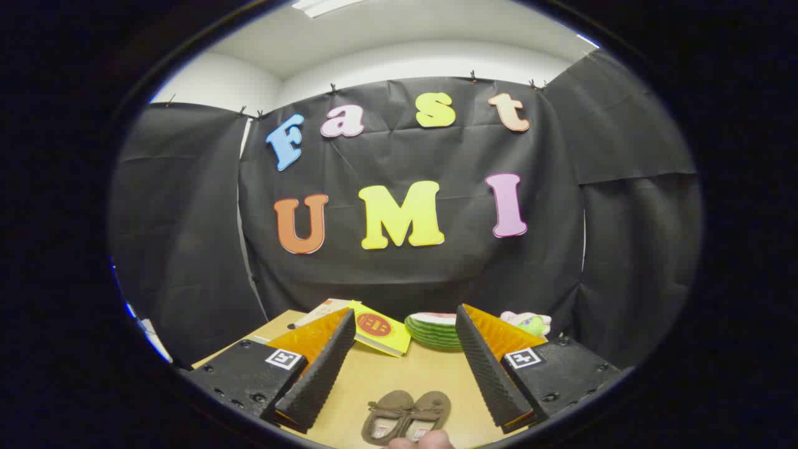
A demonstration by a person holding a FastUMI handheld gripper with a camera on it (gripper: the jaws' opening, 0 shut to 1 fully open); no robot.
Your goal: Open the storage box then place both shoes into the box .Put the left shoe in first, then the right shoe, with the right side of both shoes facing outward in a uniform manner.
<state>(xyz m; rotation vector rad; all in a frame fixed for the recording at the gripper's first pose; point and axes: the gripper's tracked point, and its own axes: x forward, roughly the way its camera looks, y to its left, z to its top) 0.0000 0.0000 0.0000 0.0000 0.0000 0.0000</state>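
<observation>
While the gripper (399, 368) gapes wide and empty, 2 shoes (406, 416) lie between its fingers.

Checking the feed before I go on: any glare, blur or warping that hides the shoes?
Gripper view: lighting even, no glare on the table; strong fisheye warping bends the wall and ceiling lines; the shoes are sharp, side by side between the open gripper fingers, their near ends partly hidden by a hand.
</observation>
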